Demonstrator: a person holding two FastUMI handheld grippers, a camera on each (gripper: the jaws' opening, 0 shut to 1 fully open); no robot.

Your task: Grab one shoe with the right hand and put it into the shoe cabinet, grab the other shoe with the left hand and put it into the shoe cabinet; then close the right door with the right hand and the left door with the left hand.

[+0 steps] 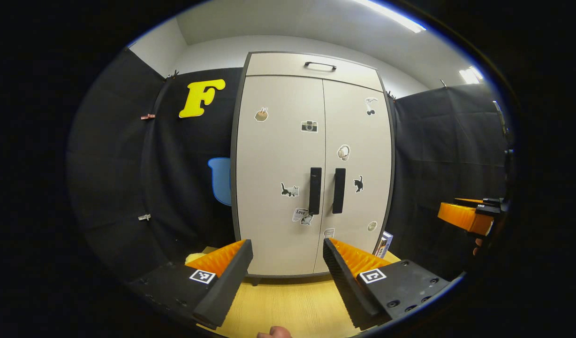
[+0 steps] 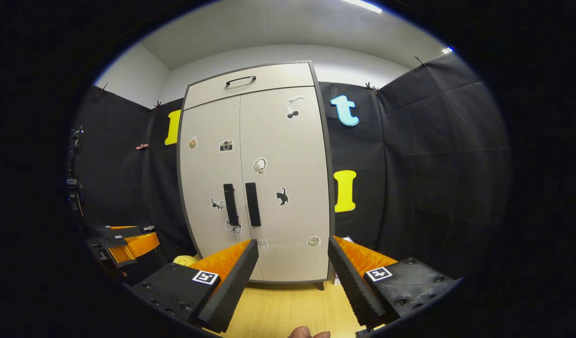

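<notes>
The shoe cabinet (image 1: 311, 159) (image 2: 255, 173) stands upright on the wooden floor, pale with stickers, and both of its doors are closed. Two dark vertical handles (image 1: 326, 190) (image 2: 242, 204) meet at the centre seam. In the left gripper view, my left gripper (image 1: 288, 253) is open and empty, a short way in front of the cabinet's lower part. In the right gripper view, my right gripper (image 2: 292, 253) is open too, with nothing between its fingers, facing the right door. The other gripper appears far right (image 1: 466, 216) in the left gripper view and far left (image 2: 124, 244) in the right gripper view.
A drawer with a dark handle (image 1: 320, 65) tops the cabinet. A small box (image 1: 384, 244) leans by the cabinet's right foot. Something yellow (image 2: 187, 259) lies low at its left side. Black cloth walls close in on both sides. Light wooden floor (image 1: 288, 305) lies in front.
</notes>
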